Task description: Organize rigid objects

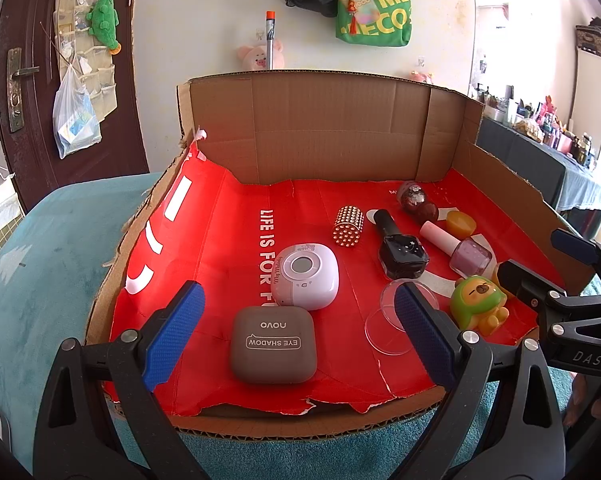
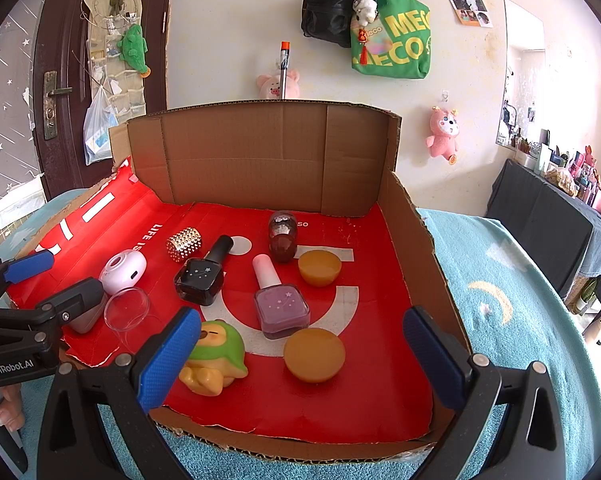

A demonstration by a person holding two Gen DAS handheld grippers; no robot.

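Note:
A cut-open cardboard box [image 1: 324, 128] lined with red paper holds small objects. My left gripper [image 1: 296, 332] is open above a grey eye-shadow case [image 1: 272, 346]; behind it lies a white round device [image 1: 305, 276]. A clear dish [image 1: 396, 320] lies by its right finger. My right gripper [image 2: 300, 354] is open over the front right of the box, near an orange lid [image 2: 314, 354] and a green-and-yellow toy [image 2: 214, 356]. A purple polish bottle [image 2: 280, 304], a black one [image 2: 202, 274], a studded cylinder [image 2: 184, 244], a dark red bottle [image 2: 283, 236] and an orange cup [image 2: 319, 267] lie further back.
The box [image 2: 260, 152] sits on a teal cloth [image 2: 512, 304]. Its back and right walls stand upright; the left side is folded flat. A dark door [image 1: 24, 80] is at the left and a cluttered dark table [image 2: 552, 208] at the right.

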